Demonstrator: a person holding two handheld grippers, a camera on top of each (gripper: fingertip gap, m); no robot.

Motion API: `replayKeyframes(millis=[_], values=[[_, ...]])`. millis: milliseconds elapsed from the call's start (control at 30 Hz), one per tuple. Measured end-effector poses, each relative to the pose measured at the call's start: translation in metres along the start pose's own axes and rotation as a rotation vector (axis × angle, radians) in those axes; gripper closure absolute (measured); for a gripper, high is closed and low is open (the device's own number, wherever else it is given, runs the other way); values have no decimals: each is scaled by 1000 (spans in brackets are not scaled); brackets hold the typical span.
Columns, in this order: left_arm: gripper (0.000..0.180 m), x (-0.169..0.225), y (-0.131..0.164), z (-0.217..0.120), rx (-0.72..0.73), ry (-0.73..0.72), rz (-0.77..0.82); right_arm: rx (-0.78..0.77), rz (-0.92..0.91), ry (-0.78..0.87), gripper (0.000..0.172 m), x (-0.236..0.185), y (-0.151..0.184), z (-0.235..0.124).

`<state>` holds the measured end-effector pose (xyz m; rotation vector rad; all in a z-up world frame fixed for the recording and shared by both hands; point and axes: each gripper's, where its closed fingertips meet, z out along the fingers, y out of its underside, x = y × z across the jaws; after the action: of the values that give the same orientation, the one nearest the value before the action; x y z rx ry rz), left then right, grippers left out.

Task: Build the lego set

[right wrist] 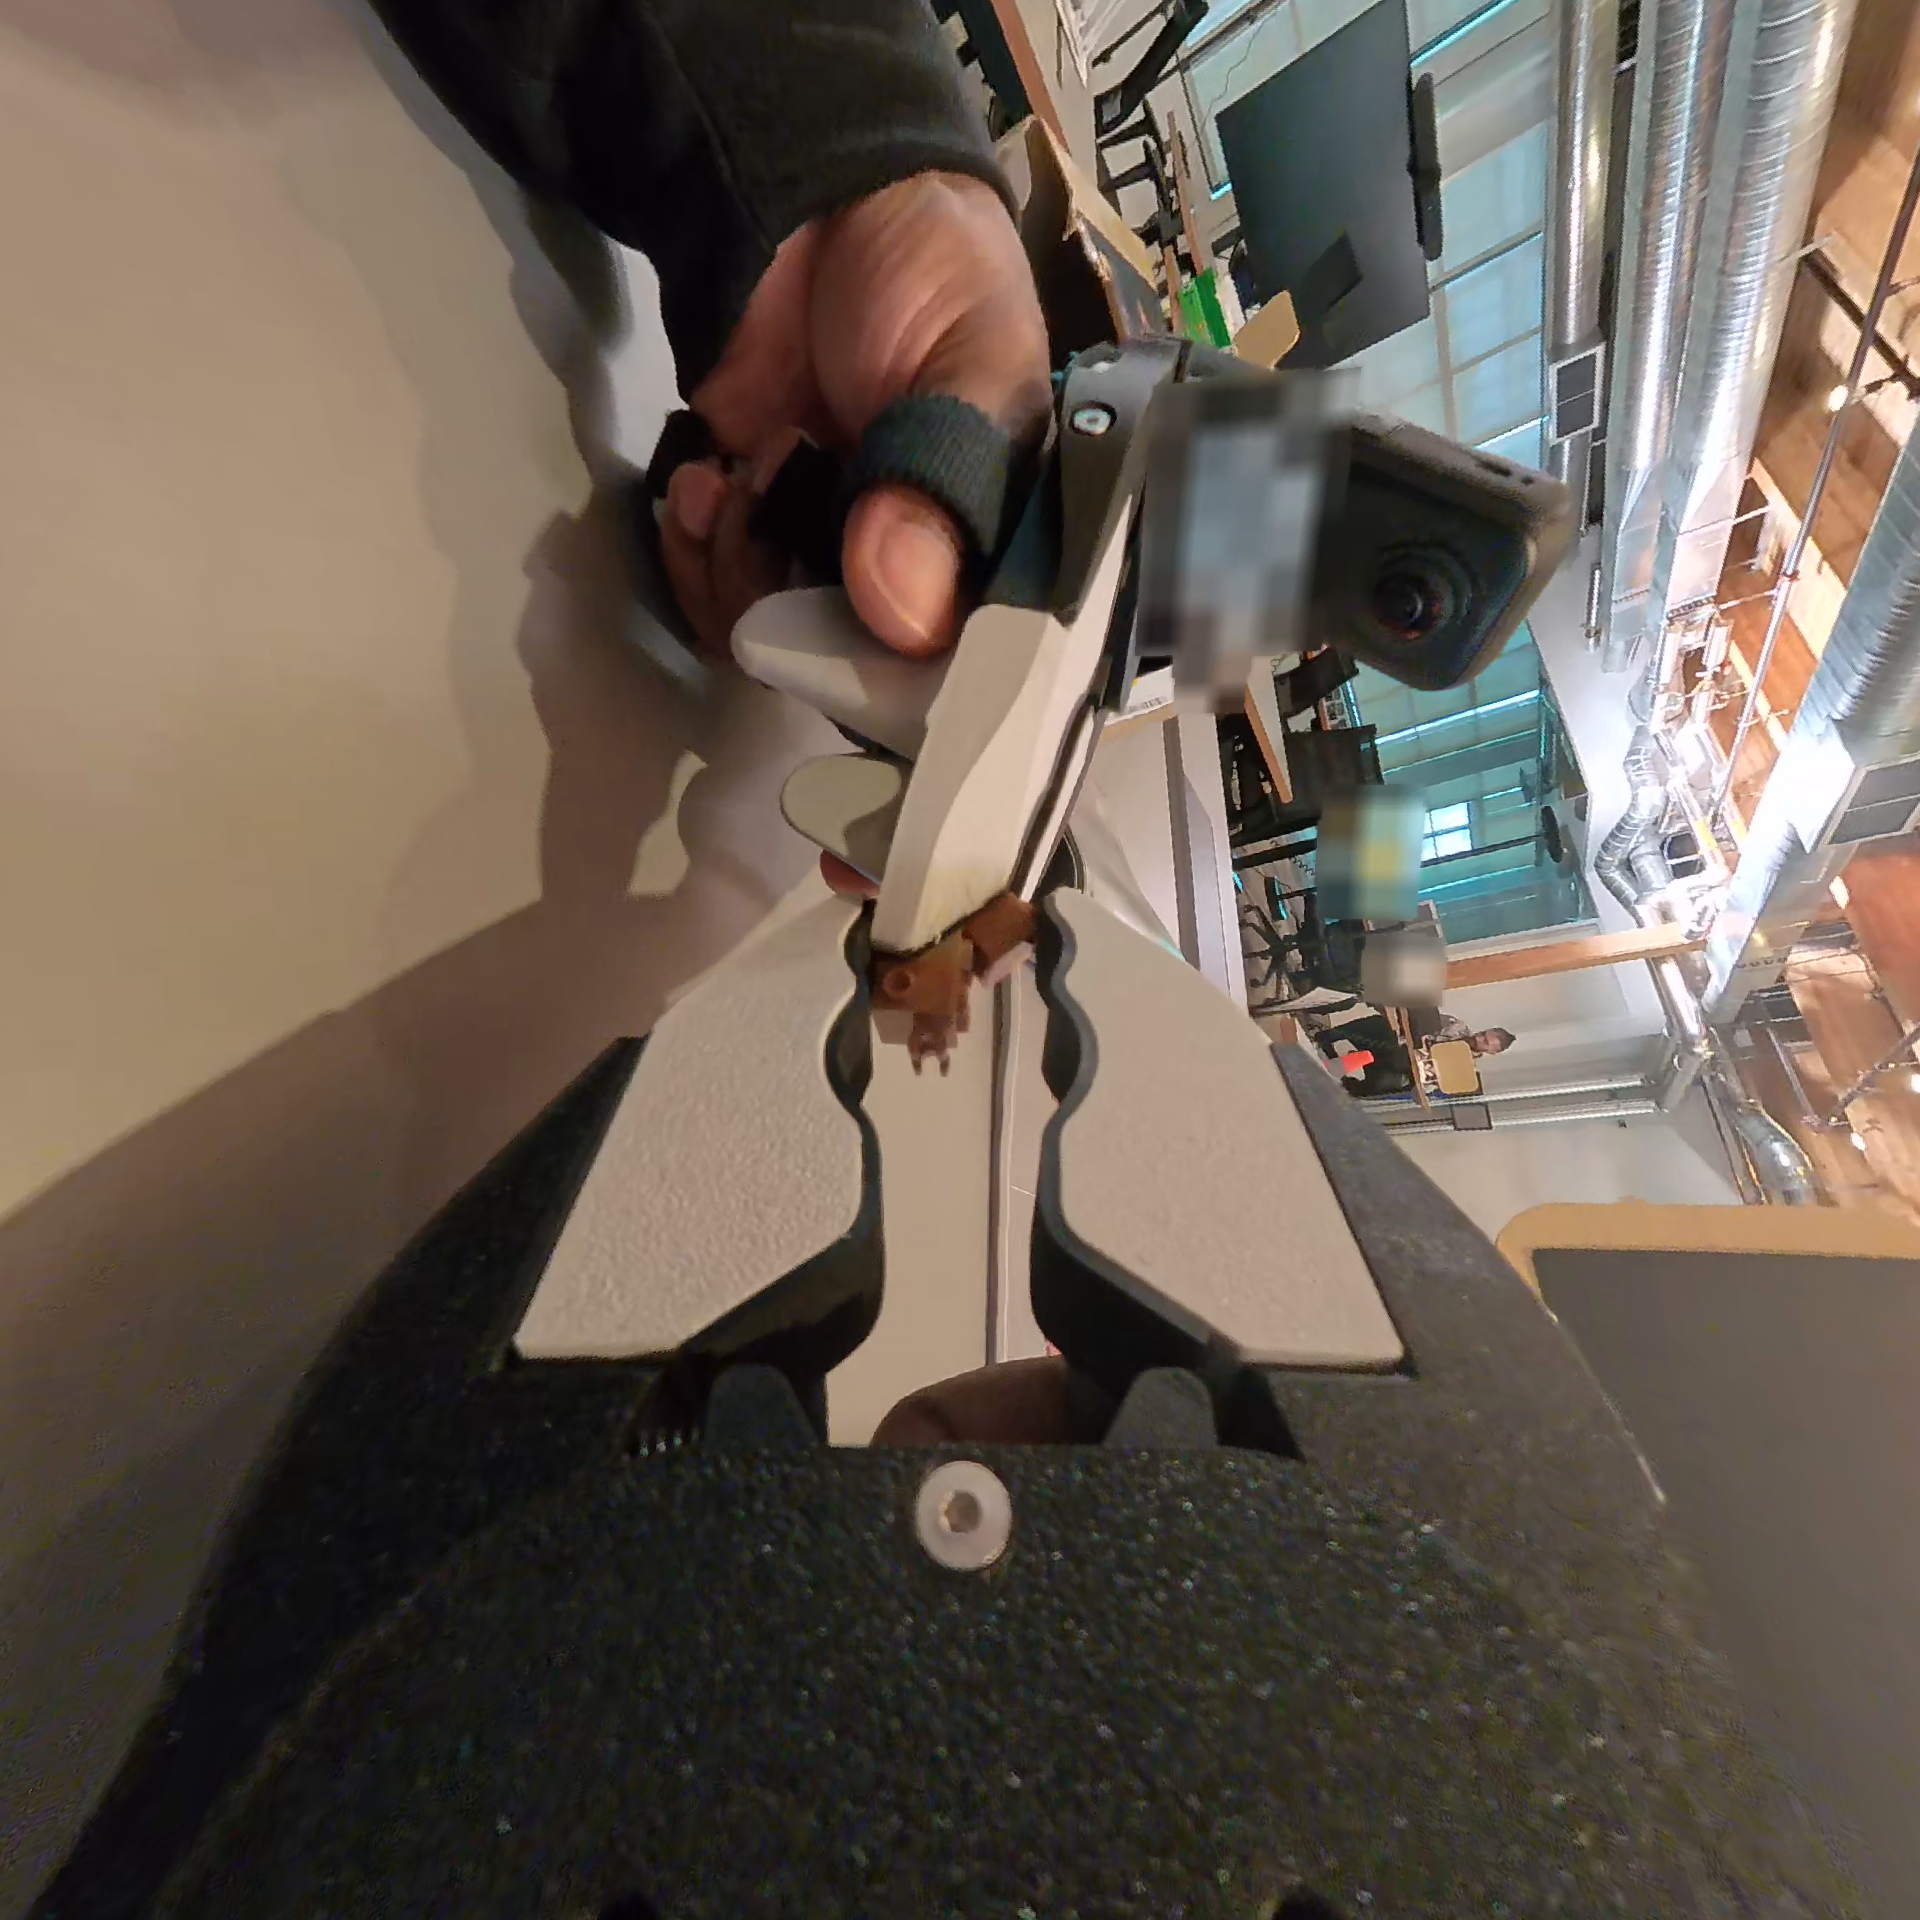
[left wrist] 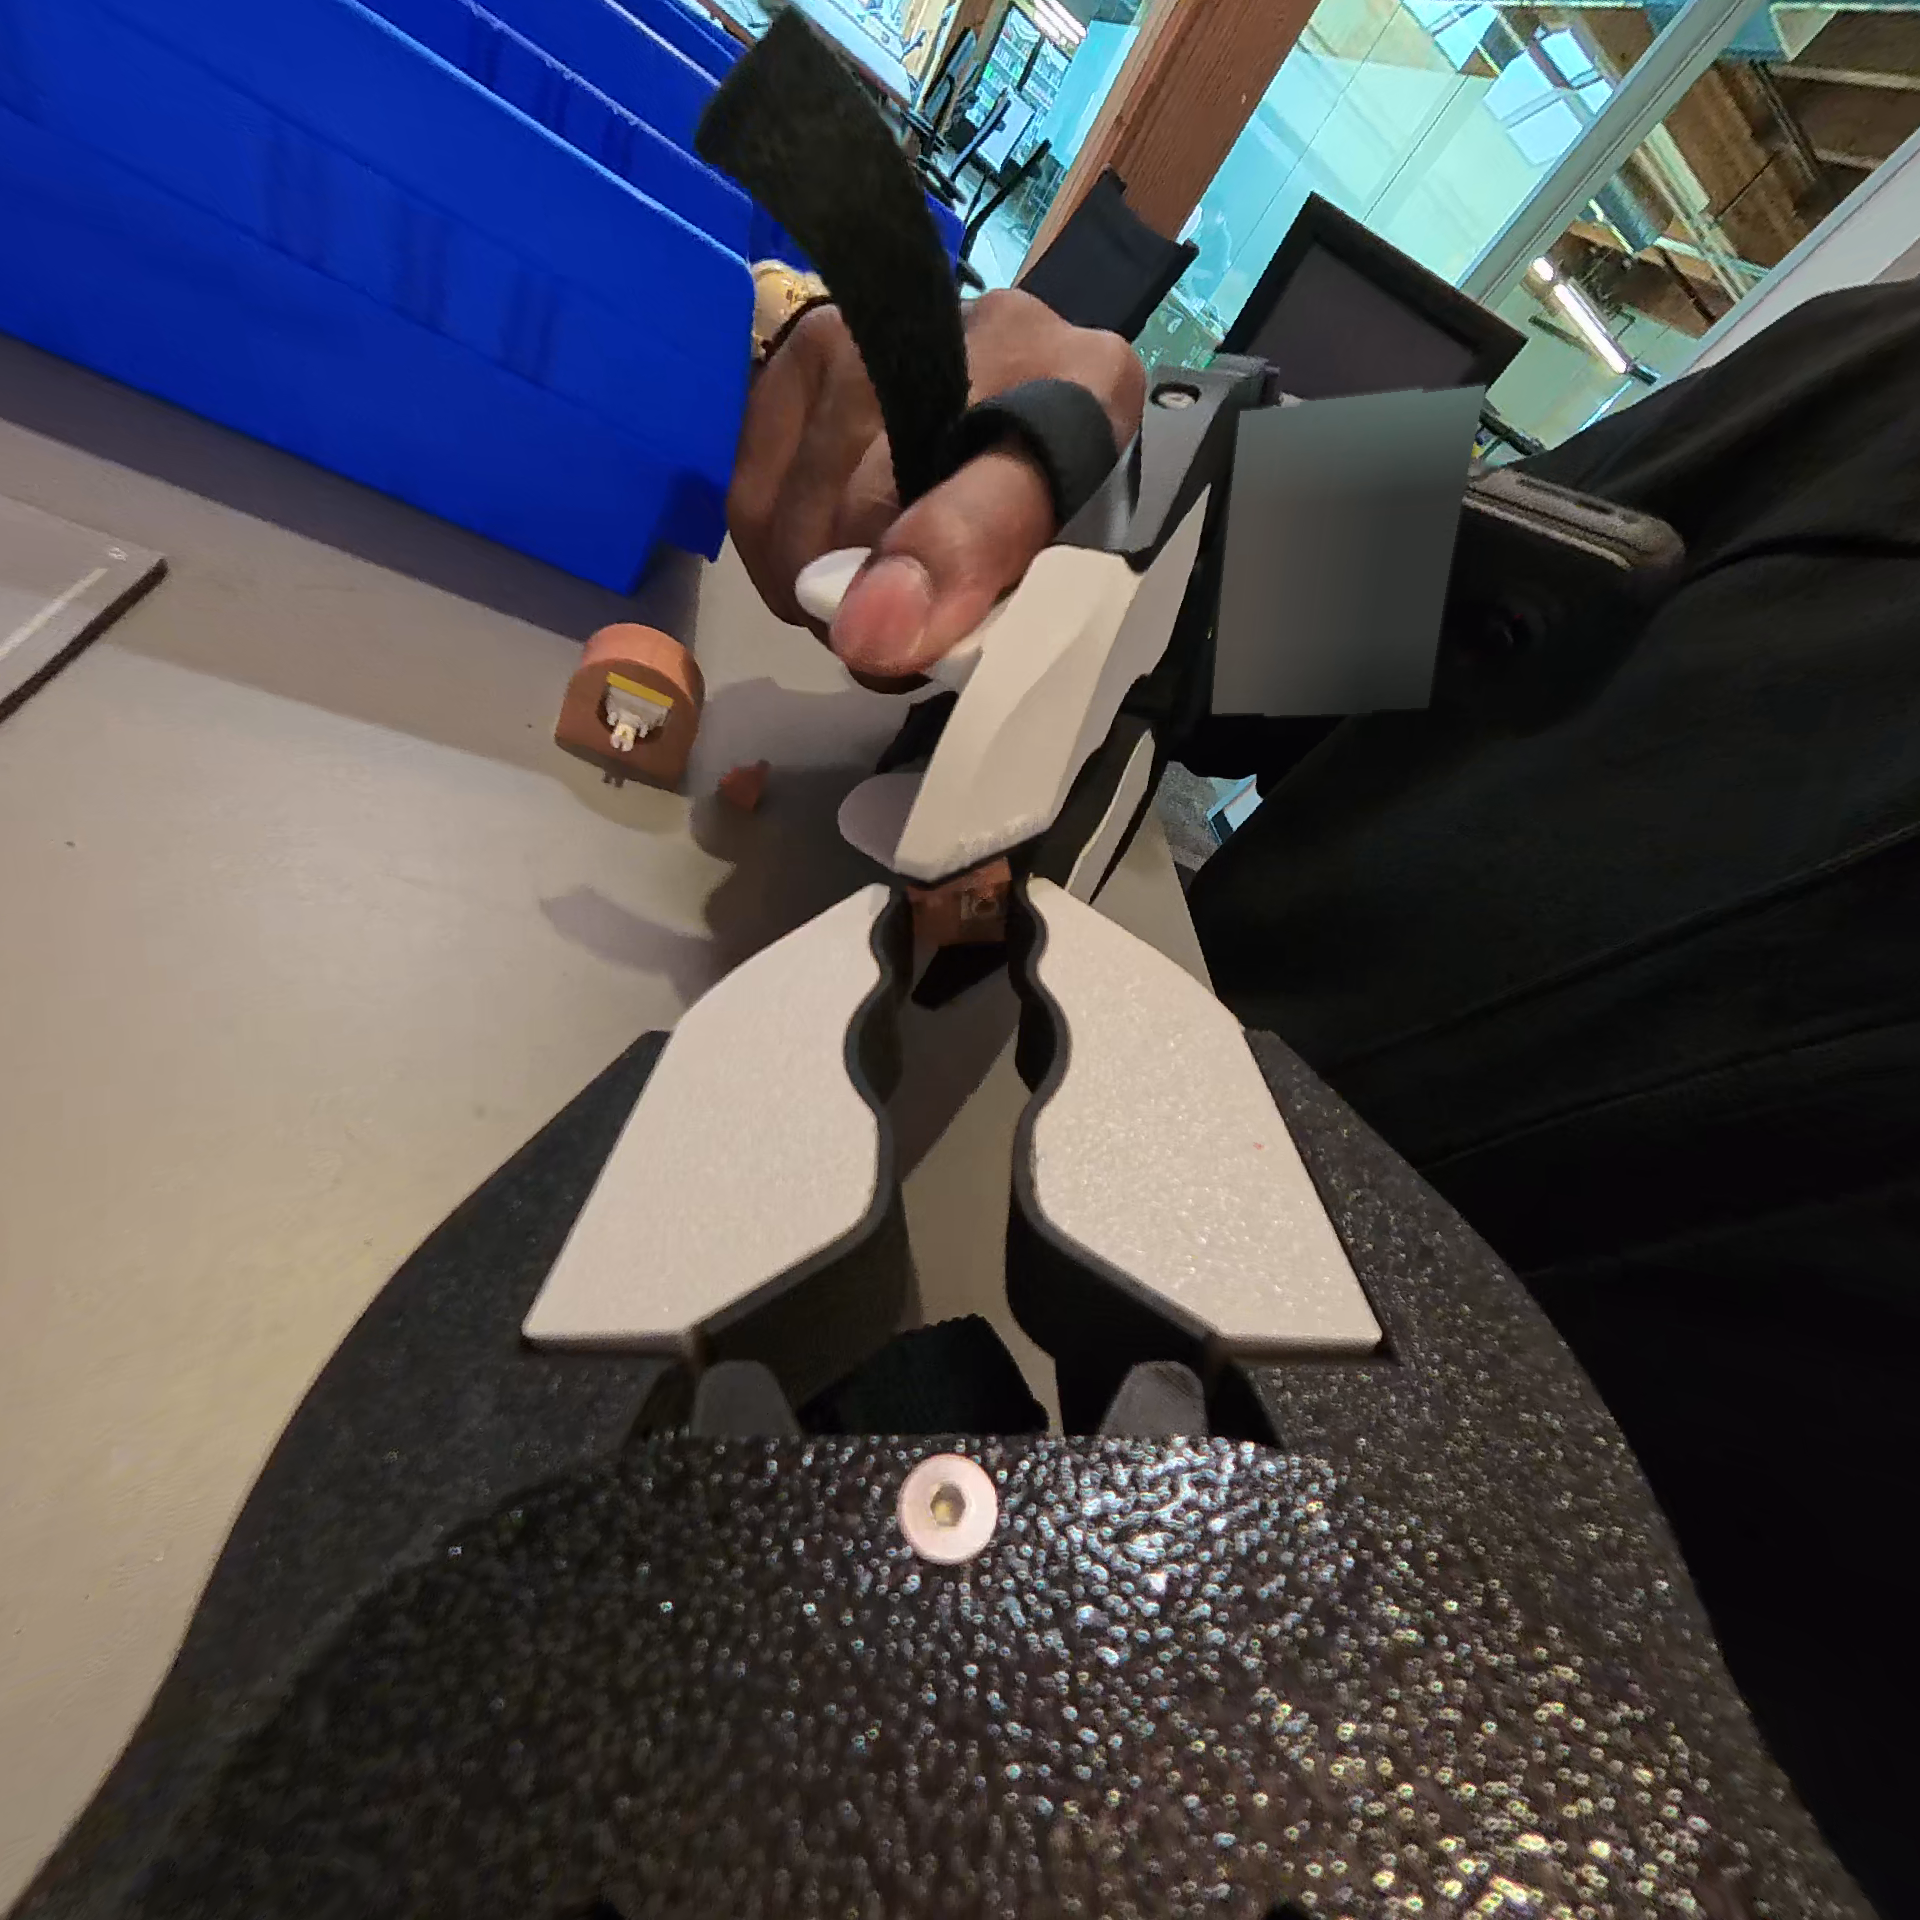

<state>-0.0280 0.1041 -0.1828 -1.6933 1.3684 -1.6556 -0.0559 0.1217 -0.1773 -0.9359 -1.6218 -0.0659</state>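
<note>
My left gripper [left wrist: 961,904] and my right gripper [right wrist: 956,925] meet tip to tip above the grey table [left wrist: 260,987]. A small brown part [left wrist: 966,914] with short pins sits between my left fingertips, which press on both its sides. In the right wrist view the same brown part [right wrist: 925,982] spans my right jaws and touches both pads. The right gripper's finger [left wrist: 987,727] comes down onto the part from above in the left wrist view. The left gripper's finger [right wrist: 966,810] shows side-on in the right wrist view.
A brown rounded housing [left wrist: 629,722] with a white and yellow insert lies on the table beyond the tips, with a small brown fragment [left wrist: 746,784] beside it. Blue bins [left wrist: 364,260] stand at the back left. A grey board [left wrist: 62,592] lies at the left edge. A person's dark clothing [left wrist: 1610,831] is at the right. Both grippers' tips are close together, under 4 cm apart.
</note>
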Motion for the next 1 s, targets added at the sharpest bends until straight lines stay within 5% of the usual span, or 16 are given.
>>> replayKeyframes(millis=[1000], values=[[163,-4,-16,-8,103,-48,36,-41,48,224,145,22,5,0]])
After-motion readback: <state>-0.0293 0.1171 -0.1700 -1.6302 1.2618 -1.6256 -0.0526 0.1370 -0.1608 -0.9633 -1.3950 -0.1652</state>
